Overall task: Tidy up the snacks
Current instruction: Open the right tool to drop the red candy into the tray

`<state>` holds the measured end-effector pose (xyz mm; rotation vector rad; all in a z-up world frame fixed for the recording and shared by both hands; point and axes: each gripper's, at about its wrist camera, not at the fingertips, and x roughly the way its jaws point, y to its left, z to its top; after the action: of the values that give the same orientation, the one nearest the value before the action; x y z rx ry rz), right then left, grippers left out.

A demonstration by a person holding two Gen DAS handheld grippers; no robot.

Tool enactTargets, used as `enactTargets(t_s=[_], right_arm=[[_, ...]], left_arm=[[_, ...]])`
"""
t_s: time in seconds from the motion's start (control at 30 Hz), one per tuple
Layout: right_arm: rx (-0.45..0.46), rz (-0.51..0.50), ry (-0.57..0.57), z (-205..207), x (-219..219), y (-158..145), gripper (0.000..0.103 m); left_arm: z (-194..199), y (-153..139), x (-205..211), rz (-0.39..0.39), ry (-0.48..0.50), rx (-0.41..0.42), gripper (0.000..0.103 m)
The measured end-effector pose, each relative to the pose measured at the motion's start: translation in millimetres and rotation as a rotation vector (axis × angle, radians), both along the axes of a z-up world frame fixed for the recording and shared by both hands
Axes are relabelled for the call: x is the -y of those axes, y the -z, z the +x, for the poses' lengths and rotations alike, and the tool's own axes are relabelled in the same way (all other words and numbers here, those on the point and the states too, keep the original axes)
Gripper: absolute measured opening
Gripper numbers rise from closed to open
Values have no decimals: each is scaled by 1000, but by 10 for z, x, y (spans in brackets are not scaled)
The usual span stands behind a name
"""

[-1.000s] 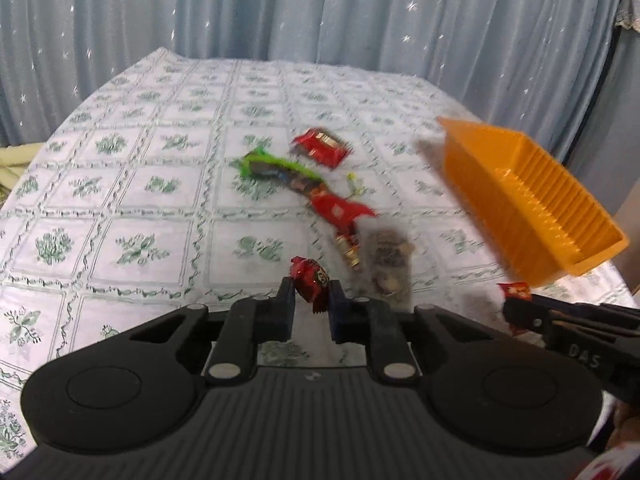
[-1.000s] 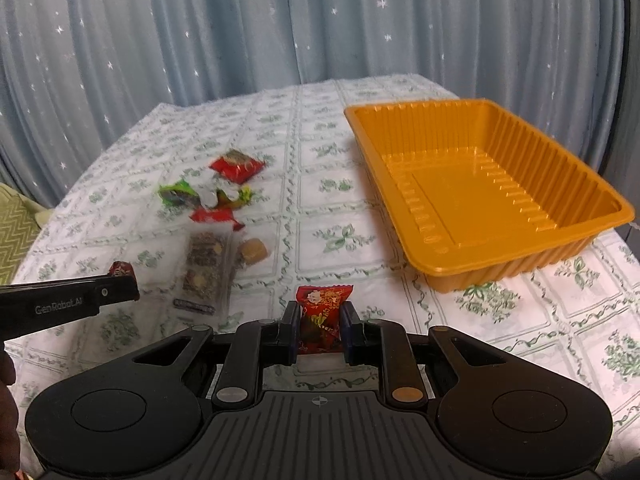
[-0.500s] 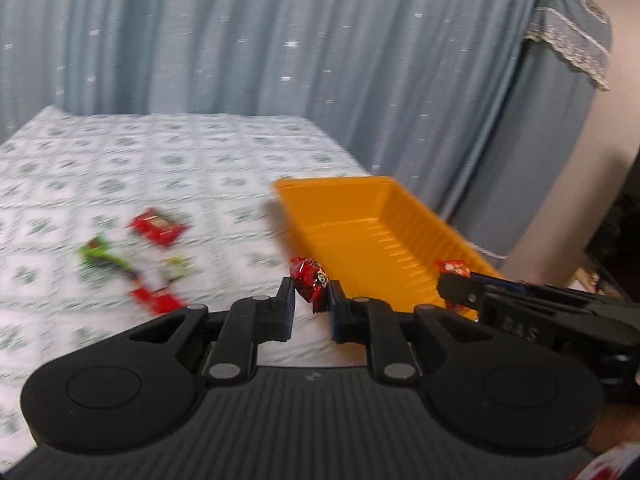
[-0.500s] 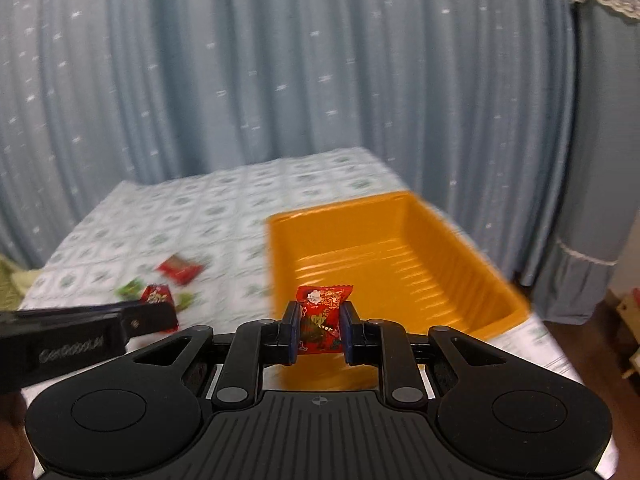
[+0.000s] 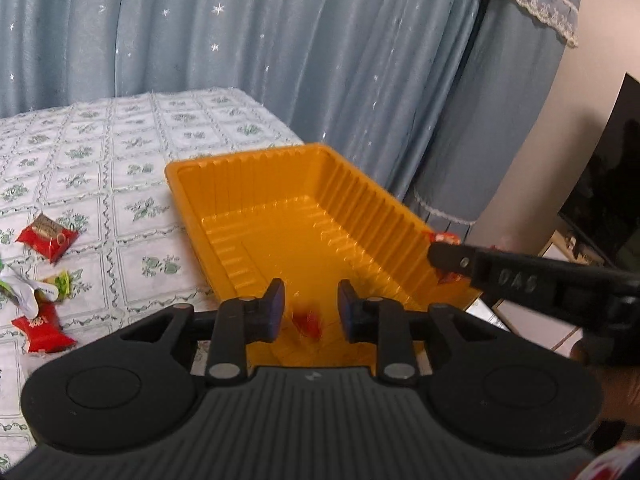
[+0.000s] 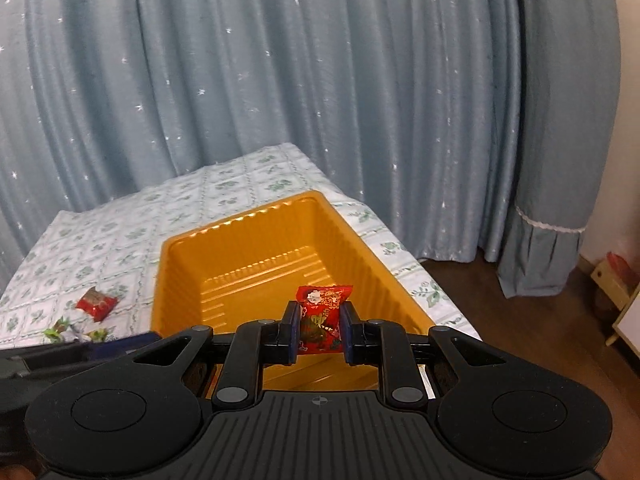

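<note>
1. My left gripper [image 5: 311, 307] has its jaws spread apart, with nothing between the pads; it hangs over the near end of the orange tray [image 5: 384, 216].
2. Between those jaws, low centre of the left view, I see a red candy [image 5: 307, 319] smeared by blur against the tray floor. I cannot tell whether it rests there or is in the air.
3. My right gripper [image 6: 319, 330] is clenched on a red packet [image 6: 321, 316], which stands upright between the pads, its top poking above them.
4. In the right view the packet sits in front of the tray [image 6: 176, 280], whose near end is hidden behind the gripper body.
5. In the left view the right gripper [image 5: 444, 258] enters from the right edge as a dark bar over the tray's right rim; only slivers of red show at its tip.
6. In the right view the left gripper comes in at lower left, mostly cut off and dark, its tip hard to make out.
7. On the tablecloth [image 5: 132, 136], left of the tray, lie a red pack [image 5: 47, 237], a red wrapper [image 5: 40, 328] and a green-and-white one [image 5: 24, 294] partly cut by the frame edge.
8. The same cluster shows small and unclear at lower left of the right view.
</note>
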<state>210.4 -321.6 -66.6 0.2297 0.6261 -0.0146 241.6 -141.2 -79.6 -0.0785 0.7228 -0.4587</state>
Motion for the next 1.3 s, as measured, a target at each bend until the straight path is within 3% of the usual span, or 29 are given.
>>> enactTargets(t_s=[0.5, 0.53, 0.57, 0.63, 0.97, 1.3], right_arm=[[-30, 76, -48, 234, -101, 43, 23], [-38, 74, -45, 254, -103, 49, 36], [-35, 77, -36, 252, -97, 46, 58], [-12, 116, -19, 209, -59, 30, 66], [4, 117, 0, -70, -77, -126, 66], [11, 101, -36, -520, -314, -326, 66]], left_arm=[[17, -75, -226, 53, -63, 11, 29], [10, -76, -239, 54, -66, 10, 29], [0, -81, -251, 54, -68, 10, 30], [-23, -86, -288, 55, -77, 9, 32], [-230, -165, -516, 65, -142, -5, 36], [-681, -369, -809, 110, -229, 3, 50]])
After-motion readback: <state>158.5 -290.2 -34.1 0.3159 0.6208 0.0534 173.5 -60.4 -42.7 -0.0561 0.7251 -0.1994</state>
